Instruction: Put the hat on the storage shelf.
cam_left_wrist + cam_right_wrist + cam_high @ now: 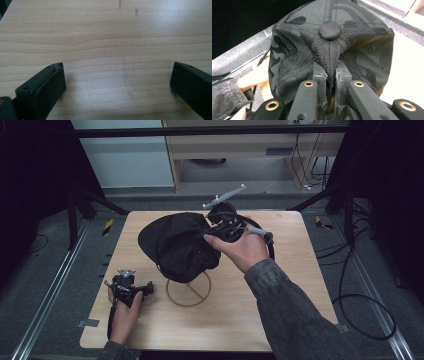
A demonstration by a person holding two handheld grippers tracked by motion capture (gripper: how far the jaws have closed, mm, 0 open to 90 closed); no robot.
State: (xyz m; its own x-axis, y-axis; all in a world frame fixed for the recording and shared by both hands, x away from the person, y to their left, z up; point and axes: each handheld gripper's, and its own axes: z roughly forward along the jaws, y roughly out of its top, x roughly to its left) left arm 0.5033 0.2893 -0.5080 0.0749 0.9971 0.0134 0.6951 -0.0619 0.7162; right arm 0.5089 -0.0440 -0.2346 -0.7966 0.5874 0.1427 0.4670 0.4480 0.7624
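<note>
Right tool [216, 222]: clenched on a pinch of cap fabric just below the top button; right gripper view shows cloth squeezed betw. the two jaws.
Cap [179, 245]: black w/ dark camo pattern, held up over the centre of the tabletop [280, 295], draped above a wooden ring stand [188, 289]; brim points toward far-left.
Button [330, 30]: round, on cap crown, just above the pinched fold.
Right hand [240, 247]: wraps the tool from the near side, grey sleeve behind it.
Left tool [142, 290]: released, jaws wide apart, nothing betw. them; left gripper view shows bare wood grain.
Left hand [122, 312]: resting at near-left of tabletop, well apart from cap.
</note>
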